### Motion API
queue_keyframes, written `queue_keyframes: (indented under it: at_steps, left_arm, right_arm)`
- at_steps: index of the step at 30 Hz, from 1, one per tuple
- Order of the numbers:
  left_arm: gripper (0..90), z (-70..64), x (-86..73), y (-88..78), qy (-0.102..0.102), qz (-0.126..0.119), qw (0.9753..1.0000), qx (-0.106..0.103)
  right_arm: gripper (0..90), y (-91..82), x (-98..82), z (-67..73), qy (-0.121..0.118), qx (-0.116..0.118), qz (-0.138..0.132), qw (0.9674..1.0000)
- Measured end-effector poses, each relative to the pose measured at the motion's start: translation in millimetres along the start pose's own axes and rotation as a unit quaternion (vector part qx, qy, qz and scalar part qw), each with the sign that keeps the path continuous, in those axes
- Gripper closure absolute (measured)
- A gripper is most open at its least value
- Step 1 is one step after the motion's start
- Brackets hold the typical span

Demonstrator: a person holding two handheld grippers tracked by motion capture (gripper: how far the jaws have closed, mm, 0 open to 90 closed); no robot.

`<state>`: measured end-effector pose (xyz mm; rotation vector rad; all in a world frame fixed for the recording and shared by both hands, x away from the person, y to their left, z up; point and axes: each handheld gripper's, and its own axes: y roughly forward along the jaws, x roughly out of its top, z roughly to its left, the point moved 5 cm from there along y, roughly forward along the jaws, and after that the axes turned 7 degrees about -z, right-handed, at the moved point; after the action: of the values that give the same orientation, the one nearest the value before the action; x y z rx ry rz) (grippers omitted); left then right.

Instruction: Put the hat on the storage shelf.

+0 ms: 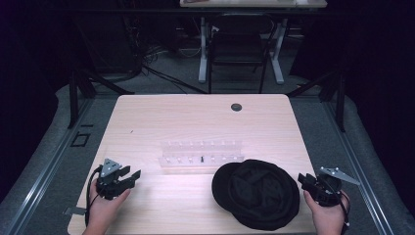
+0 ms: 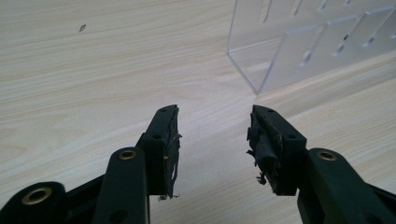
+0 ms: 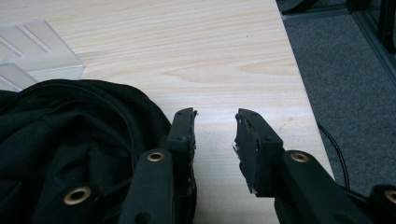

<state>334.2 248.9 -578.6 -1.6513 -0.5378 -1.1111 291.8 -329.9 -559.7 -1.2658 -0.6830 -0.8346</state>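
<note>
A black fabric hat (image 1: 258,193) lies crumpled on the wooden table (image 1: 195,122), front right. Behind it stands a clear acrylic rack (image 1: 201,155) with rows of slots and one small dark piece in it. My left gripper (image 1: 133,175) hovers near the table's front left corner, open, with bare wood between its jaws (image 2: 214,123). My right gripper (image 1: 302,179) is at the front right edge, open, just right of the hat (image 3: 70,135); nothing sits between its fingers (image 3: 215,116).
A dark round grommet (image 1: 236,106) is set in the table near its back edge. The rack's corner (image 2: 299,46) is ahead and right of the left gripper. Grey carpet (image 3: 345,79) lies beyond the right edge. A black chair (image 1: 239,49) stands behind the table.
</note>
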Motion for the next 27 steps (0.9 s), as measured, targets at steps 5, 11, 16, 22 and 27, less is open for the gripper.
queue_keyframes:
  at_steps: [5, 11, 16, 22, 27]
  left_arm:
    - [52.5, -0.5, 0.0, -0.6, 0.001, 0.001, 1.0000, -0.001]
    - [52.4, -1.3, 2.6, -3.2, 0.000, -0.012, 0.9999, 0.002]
    - [51.9, -2.8, 2.3, -2.1, 0.005, -0.007, 1.0000, -0.001]
    - [50.9, -5.0, 2.6, -1.7, 0.005, -0.009, 0.9999, -0.008]
    - [50.9, -6.0, 2.3, -1.7, 0.008, -0.004, 0.9999, -0.010]
  right_arm:
    - [63.8, 0.2, 0.7, 2.0, 0.003, -0.005, 0.003, 1.0000]
    - [64.1, -7.1, 4.4, 11.5, -0.006, -0.004, 0.030, 0.9995]
    - [66.4, -13.0, 9.1, 17.3, -0.002, 0.007, 0.043, 0.9991]
    - [61.1, -15.4, 12.9, 24.1, 0.015, 0.025, 0.094, 0.9952]
    - [61.7, -21.6, 7.7, 26.7, 0.019, 0.030, 0.145, 0.9887]
